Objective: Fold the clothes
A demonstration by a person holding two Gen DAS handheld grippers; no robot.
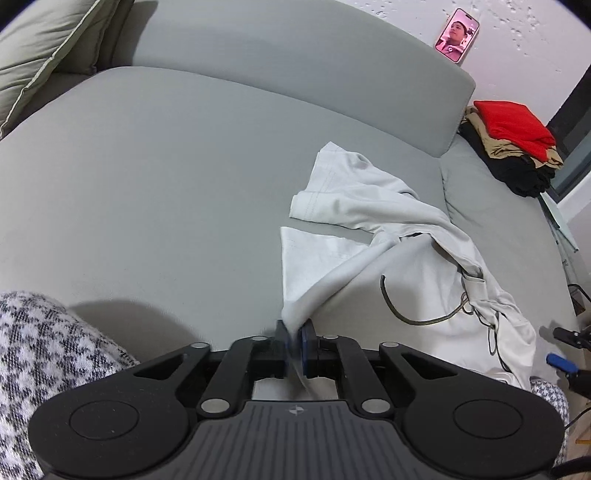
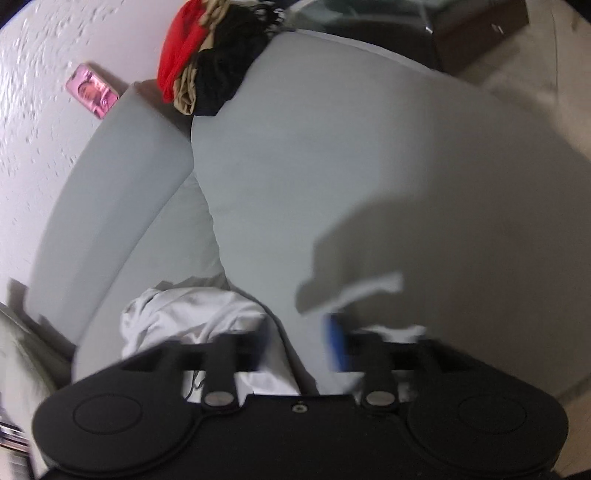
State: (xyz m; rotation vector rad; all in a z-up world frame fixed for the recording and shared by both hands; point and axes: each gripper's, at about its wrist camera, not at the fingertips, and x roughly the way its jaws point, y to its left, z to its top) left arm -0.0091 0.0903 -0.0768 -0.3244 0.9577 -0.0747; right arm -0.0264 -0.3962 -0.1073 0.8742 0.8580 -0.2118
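Pale grey-white cloth, a pair of drawstring shorts (image 1: 388,236), lies crumpled on the grey sofa seat (image 1: 166,184), toward its right half. One corner of it is pinched between the blue pads of my left hand-held gripper (image 1: 295,341), the jaws pressed nearly together on the fabric. From that pinch the garment runs away and to the right, its long axis slanting across the cushion; the two leg hems sit at the far left end, and the waist end with its dark drawstring (image 1: 413,314) bunches near the right.

My right hand-held gripper (image 2: 301,347) stands spread apart with nothing between its jaws. That view is heavily blurred, so I can make out only one blue pad (image 2: 336,343) clearly. Part of the shorts shows under and behind the left jaw, and a white strip beside the right jaw is too smeared to identify. The near edge of the garment is cut off by the gripper bodies in both views.

Farther out, a stack of clothes (image 1: 513,147), red on top of tan and black, rests at the sofa's far right end. A pink phone (image 1: 457,35) leans on the wall above the backrest (image 1: 295,74). An olive cushion (image 1: 40,55) sits at the far left, and houndstooth fabric (image 1: 40,362) fills my near left corner.
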